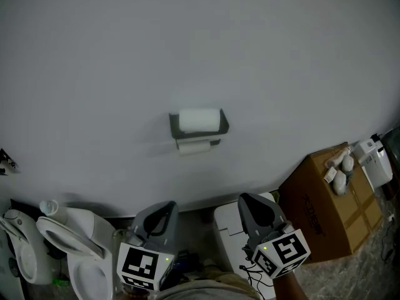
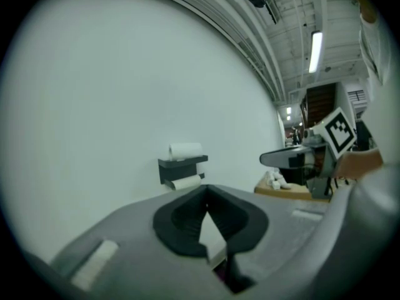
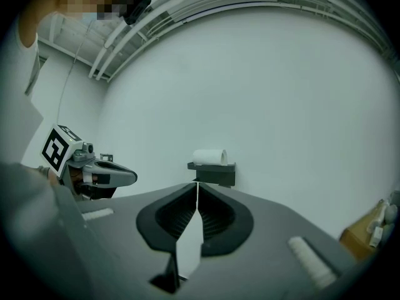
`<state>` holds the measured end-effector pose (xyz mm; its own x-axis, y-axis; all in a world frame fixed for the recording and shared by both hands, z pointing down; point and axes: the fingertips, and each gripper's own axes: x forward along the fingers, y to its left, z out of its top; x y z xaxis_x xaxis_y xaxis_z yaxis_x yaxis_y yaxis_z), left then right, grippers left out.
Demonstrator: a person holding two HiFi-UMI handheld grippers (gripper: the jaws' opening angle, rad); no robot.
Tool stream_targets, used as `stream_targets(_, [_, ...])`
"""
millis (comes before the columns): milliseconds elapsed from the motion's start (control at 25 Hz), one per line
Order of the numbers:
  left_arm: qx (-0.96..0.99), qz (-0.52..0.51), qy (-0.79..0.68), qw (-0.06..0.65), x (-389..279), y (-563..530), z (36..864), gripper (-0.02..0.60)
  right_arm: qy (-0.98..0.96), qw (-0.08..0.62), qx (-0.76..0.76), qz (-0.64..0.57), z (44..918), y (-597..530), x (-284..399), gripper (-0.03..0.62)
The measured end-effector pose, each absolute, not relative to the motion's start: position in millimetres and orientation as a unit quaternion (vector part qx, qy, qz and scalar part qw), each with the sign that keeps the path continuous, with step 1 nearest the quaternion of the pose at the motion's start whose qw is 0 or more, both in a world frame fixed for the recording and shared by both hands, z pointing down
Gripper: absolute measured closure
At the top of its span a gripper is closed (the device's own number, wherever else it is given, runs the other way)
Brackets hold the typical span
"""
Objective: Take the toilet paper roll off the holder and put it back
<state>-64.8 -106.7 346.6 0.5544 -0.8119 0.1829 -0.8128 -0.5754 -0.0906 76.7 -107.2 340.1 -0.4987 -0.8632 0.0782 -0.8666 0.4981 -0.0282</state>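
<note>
Left hand-held gripper (image 1: pixel 166 206), right hand-held gripper (image 1: pixel 250 199): pressed together, empty. Approach step; toilet paper roll (image 1: pixel 199 120) at 12 o'clock needs jaws spread.

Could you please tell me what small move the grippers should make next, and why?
Probably advance the right gripper toward the holder and open it: both it and the left gripper are shut, empty and well short of the toilet paper roll on its top shelf.
</note>
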Motion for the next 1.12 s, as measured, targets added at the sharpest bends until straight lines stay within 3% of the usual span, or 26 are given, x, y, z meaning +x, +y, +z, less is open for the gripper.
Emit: stream_targets(1120, [0.873,0.093,-0.480,0.010,-81,-106,342,0.588,-0.868,0.018,0.494,0.042,339,-109,67,0.589])
